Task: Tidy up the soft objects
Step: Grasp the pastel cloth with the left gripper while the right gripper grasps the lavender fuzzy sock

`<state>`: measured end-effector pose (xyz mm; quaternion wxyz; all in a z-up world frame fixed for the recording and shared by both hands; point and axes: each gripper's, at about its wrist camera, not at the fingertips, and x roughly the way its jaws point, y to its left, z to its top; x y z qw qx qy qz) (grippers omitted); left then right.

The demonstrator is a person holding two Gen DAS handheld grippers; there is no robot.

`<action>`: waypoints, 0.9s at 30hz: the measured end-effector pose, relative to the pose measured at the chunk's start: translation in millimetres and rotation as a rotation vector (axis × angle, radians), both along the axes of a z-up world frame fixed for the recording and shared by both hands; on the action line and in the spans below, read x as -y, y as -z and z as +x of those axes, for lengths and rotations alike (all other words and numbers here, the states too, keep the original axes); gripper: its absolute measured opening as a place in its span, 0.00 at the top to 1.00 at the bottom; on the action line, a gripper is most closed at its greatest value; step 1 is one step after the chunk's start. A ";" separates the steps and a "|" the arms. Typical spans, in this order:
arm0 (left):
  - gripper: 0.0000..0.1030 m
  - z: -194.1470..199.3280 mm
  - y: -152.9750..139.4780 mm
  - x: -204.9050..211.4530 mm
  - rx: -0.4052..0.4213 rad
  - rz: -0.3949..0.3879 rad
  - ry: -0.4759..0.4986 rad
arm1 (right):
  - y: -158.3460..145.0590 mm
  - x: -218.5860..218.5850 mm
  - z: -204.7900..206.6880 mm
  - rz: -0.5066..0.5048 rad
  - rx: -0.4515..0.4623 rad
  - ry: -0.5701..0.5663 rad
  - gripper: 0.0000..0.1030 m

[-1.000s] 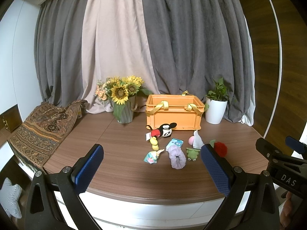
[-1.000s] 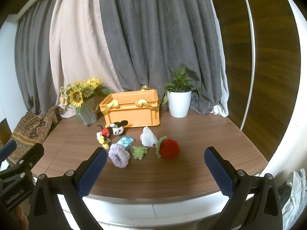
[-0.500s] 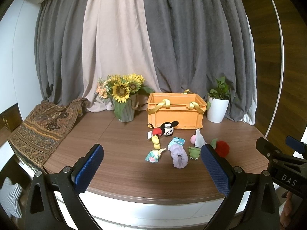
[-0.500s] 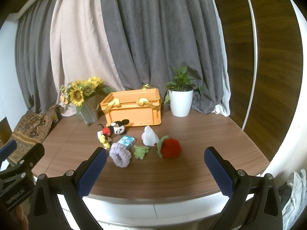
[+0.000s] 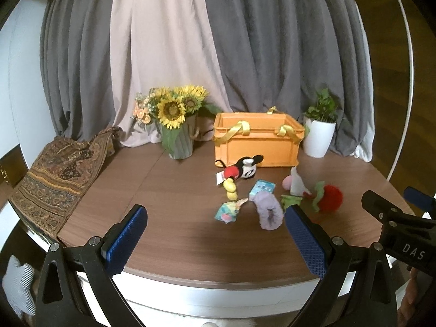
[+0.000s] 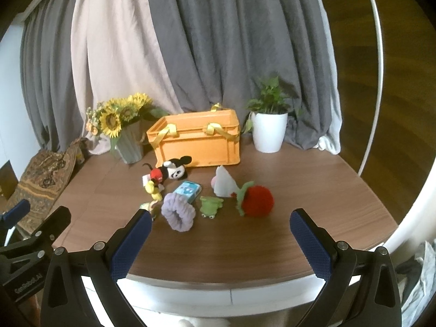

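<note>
Nothing looks sorted yet: the orange crate [image 6: 196,139] at frame centre shows no toys inside, though its floor is hidden. The mouse plush [image 6: 170,173], purple scrunchie [image 6: 178,214], green frog [image 6: 210,206] and red strawberry plush [image 6: 256,201] lie on the table [image 6: 313,188] just below it. The left gripper [image 5: 215,242] and right gripper [image 6: 219,241] hang wide open and empty at the lower edge.

The worktop [image 6: 272,234] is wood-grained brown with a dull satin sheen, edged in smooth white. The orange crate [image 6: 199,147] looks like hard moulded plastic, matt, with shiny yellow ribbon handles [image 6: 218,130]. In front of it the toys are all soft: a fuzzy lilac scrunchie [image 6: 178,212], a woolly red strawberry [image 6: 257,200] (crocheted, by the look of it), a plush mouse [image 6: 171,171] and a small felt-like green frog [image 6: 209,205]. The plant pot [image 6: 268,132] at the far right is glossy white. Heavy matt cloth curtains [image 6: 218,41] hang behind, and a woven patterned throw [image 5: 57,174] lies on the left. Each gripper [image 5: 215,234] [image 6: 220,239] has matt black plastic arms with blue, rough-textured pads [image 5: 306,241].
</note>
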<state>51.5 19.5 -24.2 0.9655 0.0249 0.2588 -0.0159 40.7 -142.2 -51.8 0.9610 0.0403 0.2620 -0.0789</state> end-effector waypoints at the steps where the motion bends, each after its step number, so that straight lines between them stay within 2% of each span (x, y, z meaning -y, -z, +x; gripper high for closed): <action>1: 0.00 4.3 2.1 -1.1 -0.006 0.000 0.003 | 2.4 -0.3 3.6 0.005 -0.007 -0.001 0.00; 8: 0.01 45.2 19.5 -8.9 -0.051 0.010 0.041 | 19.0 -9.0 42.7 0.042 -0.058 -0.014 0.00; 14: 0.09 83.2 40.6 -15.9 -0.108 0.020 0.093 | 34.6 -20.8 76.3 0.076 -0.102 -0.026 0.01; 27: 0.24 149.9 100.8 -22.3 -0.226 0.014 0.252 | 81.6 -46.3 146.6 0.116 -0.246 -0.058 0.15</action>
